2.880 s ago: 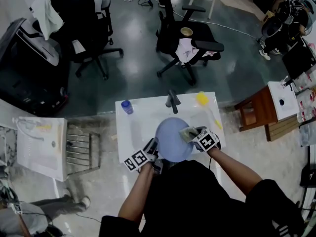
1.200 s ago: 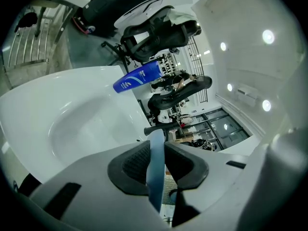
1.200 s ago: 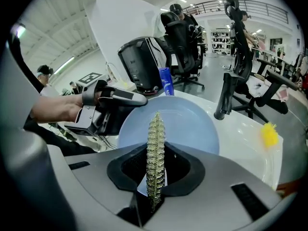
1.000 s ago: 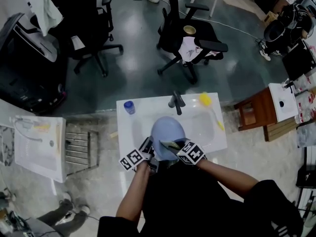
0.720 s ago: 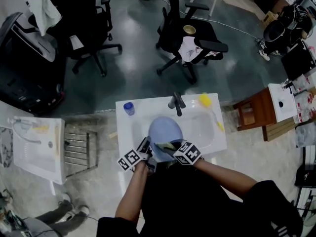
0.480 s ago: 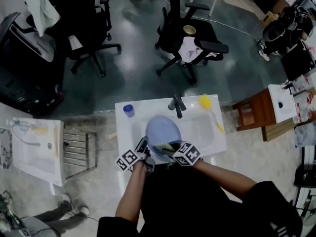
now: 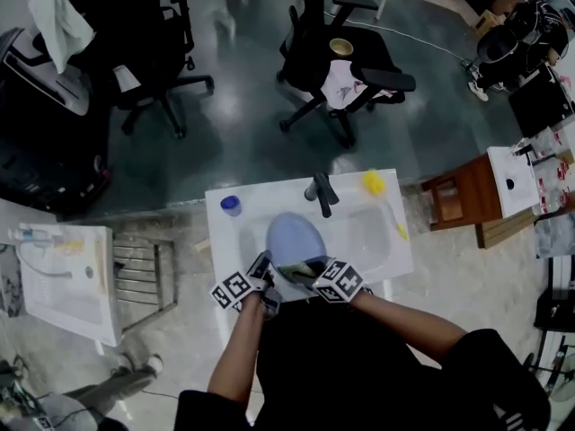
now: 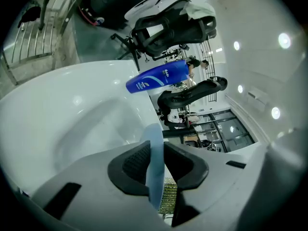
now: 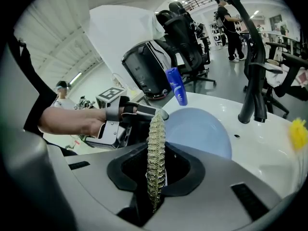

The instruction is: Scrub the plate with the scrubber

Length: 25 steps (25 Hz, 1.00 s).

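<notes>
A light blue plate point(image 7: 296, 242) is held tilted over the white sink point(image 7: 364, 227). My left gripper point(image 7: 264, 281) is shut on the plate's near left rim; in the left gripper view the plate point(image 8: 155, 167) stands edge-on between the dark pads. My right gripper point(image 7: 310, 275) is shut on a flat yellow-green scrubber point(image 9: 156, 158), whose tip lies against the plate's near edge point(image 9: 197, 131). The scrubber point(image 7: 304, 267) shows as a pale strip on the plate in the head view.
A black faucet point(image 7: 319, 189) stands at the sink's back. A blue bottle point(image 7: 231, 206) sits on the rim at the back left, and a yellow brush point(image 7: 375, 187) at the back right. Office chairs point(image 7: 337, 57) stand beyond; a wooden stool point(image 7: 458, 200) is to the right.
The plate and both grippers have shifted slightly left and nearer to me over the sink. The right gripper with the scrubber has slid from the plate's right side to its near edge.
</notes>
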Tool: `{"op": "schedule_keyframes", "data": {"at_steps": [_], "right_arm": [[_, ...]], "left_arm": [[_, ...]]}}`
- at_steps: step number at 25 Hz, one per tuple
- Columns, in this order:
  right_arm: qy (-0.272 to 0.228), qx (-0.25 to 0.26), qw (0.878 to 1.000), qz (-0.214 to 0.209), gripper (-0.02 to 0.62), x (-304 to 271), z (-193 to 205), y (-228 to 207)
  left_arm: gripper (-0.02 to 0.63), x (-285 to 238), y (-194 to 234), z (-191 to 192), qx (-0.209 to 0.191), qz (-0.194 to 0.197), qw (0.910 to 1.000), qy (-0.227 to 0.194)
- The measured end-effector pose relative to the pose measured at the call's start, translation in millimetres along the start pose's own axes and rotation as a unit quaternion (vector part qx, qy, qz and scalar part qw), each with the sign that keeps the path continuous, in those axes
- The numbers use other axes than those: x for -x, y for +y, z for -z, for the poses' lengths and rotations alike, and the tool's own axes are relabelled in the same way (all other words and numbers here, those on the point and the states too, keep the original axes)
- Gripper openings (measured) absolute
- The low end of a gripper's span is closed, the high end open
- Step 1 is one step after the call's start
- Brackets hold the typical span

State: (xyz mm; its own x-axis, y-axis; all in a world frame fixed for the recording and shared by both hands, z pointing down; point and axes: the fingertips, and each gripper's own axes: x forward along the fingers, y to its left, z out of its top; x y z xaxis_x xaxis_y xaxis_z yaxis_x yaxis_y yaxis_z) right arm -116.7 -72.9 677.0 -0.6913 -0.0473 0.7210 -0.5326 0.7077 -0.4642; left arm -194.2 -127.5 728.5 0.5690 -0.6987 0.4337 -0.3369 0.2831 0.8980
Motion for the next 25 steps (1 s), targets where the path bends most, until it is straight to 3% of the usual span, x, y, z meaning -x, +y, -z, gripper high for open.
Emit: {"op": "schedule_keyframes", "data": {"at_steps": [15, 25], "right_arm": [[0.043, 0.001, 0.998, 0.042, 0.061, -9, 54, -35], [0.033, -0.032, 0.997, 0.067, 0.061, -2, 77, -57]], "left_arm": [[0.071, -27, 44, 51, 0.047, -0.056, 0.995, 0.069], [0.069, -39, 63, 73, 0.059, -0.077, 0.9905, 0.097]]}}
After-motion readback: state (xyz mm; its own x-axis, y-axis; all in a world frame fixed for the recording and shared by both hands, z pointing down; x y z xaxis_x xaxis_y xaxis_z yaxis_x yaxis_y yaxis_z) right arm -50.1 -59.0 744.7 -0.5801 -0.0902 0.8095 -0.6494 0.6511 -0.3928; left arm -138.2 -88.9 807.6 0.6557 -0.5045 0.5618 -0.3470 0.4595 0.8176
